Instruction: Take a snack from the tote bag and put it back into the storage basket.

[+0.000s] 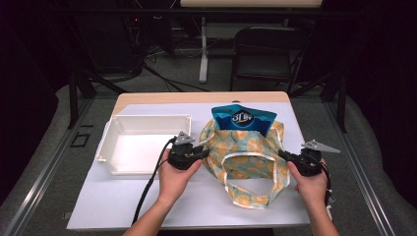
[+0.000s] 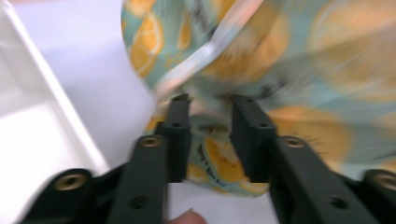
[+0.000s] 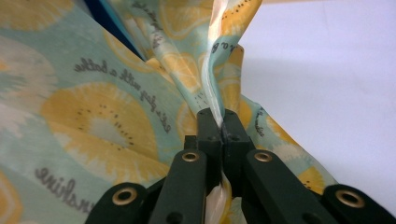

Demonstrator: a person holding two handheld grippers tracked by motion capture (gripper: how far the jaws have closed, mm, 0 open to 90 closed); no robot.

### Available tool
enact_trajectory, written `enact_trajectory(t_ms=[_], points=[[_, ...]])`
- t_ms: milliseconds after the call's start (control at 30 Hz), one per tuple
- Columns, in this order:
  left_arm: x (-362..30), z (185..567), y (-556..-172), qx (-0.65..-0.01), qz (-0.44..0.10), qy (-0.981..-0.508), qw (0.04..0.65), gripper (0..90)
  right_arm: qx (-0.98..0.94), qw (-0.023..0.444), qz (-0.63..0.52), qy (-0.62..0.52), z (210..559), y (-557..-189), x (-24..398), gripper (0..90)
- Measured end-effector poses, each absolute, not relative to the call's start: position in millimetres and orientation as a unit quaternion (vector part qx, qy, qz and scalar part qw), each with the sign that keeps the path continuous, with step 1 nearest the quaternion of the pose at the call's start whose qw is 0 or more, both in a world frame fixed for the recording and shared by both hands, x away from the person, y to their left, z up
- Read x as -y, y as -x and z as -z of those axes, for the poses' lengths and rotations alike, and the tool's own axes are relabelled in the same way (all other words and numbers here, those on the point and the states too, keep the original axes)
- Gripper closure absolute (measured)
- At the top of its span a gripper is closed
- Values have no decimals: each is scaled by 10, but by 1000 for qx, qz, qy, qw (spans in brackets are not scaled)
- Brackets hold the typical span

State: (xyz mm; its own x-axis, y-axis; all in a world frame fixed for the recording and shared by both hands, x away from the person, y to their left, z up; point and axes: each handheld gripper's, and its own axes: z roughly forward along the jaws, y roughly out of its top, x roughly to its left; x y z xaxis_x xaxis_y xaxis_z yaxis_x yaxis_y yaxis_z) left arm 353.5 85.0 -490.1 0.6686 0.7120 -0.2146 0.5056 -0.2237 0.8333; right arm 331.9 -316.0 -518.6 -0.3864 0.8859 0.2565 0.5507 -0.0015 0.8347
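We see teal fabric tote bag with orange-slice print (image 1: 246, 157) lying mid-worktop (image 1: 196, 206), toward right edge, blue snack pouch (image 1: 243, 119) poking from its mouth. Right gripper (image 3: 222, 119) clamped tight on bag's pale trim. Left gripper (image 2: 211, 105) part-open, fabric between jaws, pads not pressing. White rectangular plastic bin (image 1: 142, 142) sits just beside bag, toward left edge.

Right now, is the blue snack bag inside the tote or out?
Partly in: the blue snack bag sticks up out of the fruit-print tote, its lower part hidden by the cloth.
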Motion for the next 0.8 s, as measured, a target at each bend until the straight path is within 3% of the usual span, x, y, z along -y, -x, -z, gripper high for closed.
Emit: enact_trajectory(t_ms=[267, 367, 433, 500, 600, 667, 700, 800], points=[[-800, 4636, -3220, -312, -85, -759, 565, 409, -669, 186, -501, -517, 5066, -3211, 3171, 886], [-636, 4664, -3164, -294, -94, -779, 545, 272, -669, 186, -506, -512, 5044, -3187, 3142, 885], [-565, 4701, -3162, -292, -106, -790, 529, 261, -669, 186, -507, -510, 5042, -3184, 3128, 884], [-490, 4760, -3188, -297, -119, -793, 518, 369, -675, 186, -506, -504, 5045, -3182, 3091, 884], [-475, 4774, -3211, -289, -111, -798, 517, 682, -682, 188, -500, -499, 5053, -3171, 3075, 884], [-476, 4774, -3201, -280, -112, -802, 516, 844, -678, 189, -504, -500, 5068, -3169, 3064, 884], [-475, 4776, -3189, -273, -115, -808, 510, 892, -678, 189, -504, -500, 5073, -3169, 3067, 884], [-462, 4812, -3164, -262, -115, -819, 498, 900, -681, 190, -498, -502, 5096, -3178, 3063, 884]])
